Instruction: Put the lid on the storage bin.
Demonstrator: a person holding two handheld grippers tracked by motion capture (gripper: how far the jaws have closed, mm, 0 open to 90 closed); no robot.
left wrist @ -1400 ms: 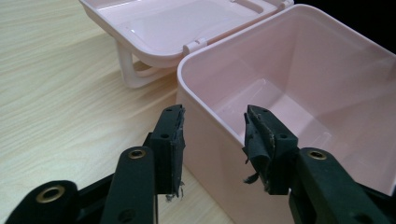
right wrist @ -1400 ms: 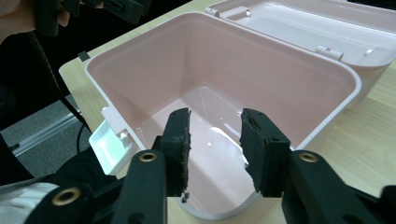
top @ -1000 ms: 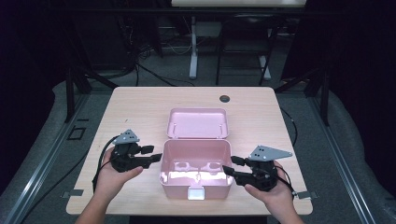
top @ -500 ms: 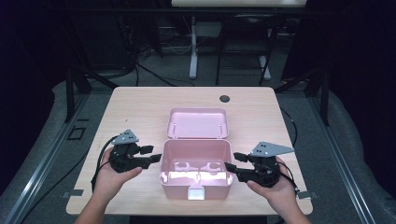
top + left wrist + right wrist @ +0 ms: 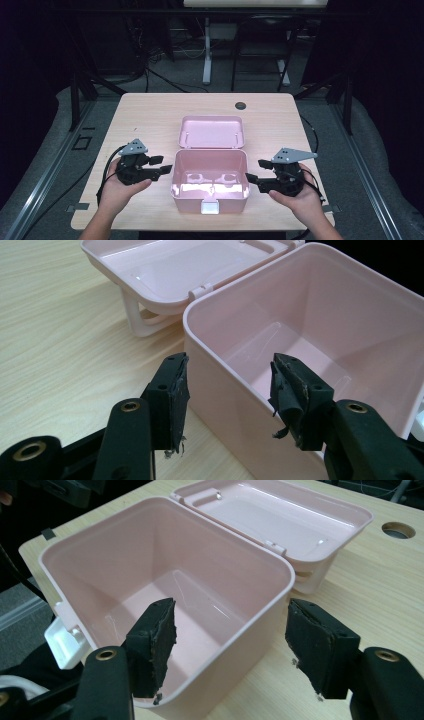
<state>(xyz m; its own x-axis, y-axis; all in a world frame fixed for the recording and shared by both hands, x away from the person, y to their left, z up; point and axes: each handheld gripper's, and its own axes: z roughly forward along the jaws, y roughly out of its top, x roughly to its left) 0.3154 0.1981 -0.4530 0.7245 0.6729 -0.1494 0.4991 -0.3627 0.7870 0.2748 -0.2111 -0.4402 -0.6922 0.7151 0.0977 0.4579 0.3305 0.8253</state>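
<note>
An open pink box (image 5: 210, 196) stands near the table's front edge, its lid (image 5: 211, 132) folded back flat behind it and a white latch (image 5: 209, 207) on its front. The inside (image 5: 320, 305) looks bare. My left gripper (image 5: 163, 166) sits level at the box's left side, open; in the left gripper view (image 5: 229, 362) the box's wall lines up between the pads without touching them. My right gripper (image 5: 252, 179) is at the right side. Its jaws have just been opening, and the right wall (image 5: 260, 610) stands between the pads (image 5: 230, 607) with a gap on each side.
The light wooden table (image 5: 140, 120) has a round cable hole (image 5: 241, 105) at the back centre. Bare wood lies left and right of the box. Dark floor with cables and metal stand legs surrounds the table.
The right gripper's jaws have spread wider and the hand has drawn slightly right, off the box's wall. The left gripper and the box have stayed put.
</note>
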